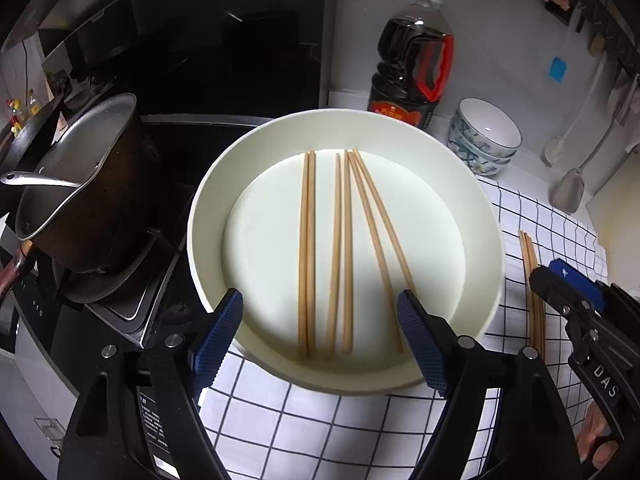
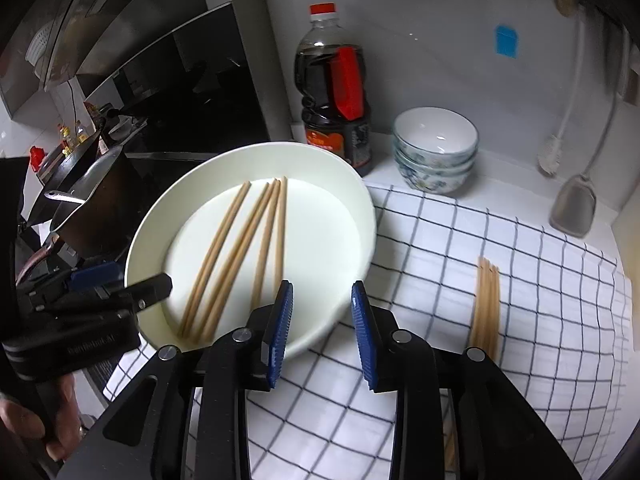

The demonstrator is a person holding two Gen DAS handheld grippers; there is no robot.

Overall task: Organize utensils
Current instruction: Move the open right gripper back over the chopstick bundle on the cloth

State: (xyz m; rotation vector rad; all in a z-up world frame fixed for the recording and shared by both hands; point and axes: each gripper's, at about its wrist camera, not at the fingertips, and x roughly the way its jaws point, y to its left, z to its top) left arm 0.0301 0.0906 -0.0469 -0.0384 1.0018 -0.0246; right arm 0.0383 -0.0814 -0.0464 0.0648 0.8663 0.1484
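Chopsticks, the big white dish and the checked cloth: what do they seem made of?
Chopsticks: probably bamboo or wood, matte tan, unlacquered. White dish: smooth and faintly glossy, ceramic or melamine; cannot tell which. Checked cloth: woven fabric, with soft folds.

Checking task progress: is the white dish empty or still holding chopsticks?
Still holding chopsticks. Six chopsticks lie flat inside the white dish; a separate bundle lies outside on the checked cloth.

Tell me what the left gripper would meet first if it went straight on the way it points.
Probably the chopsticks lying in the white plate. The left gripper stands open above the plate's near side, nothing between its fingers, aimed downward at them. Depth is uncertain; it could touch bare plate between them.
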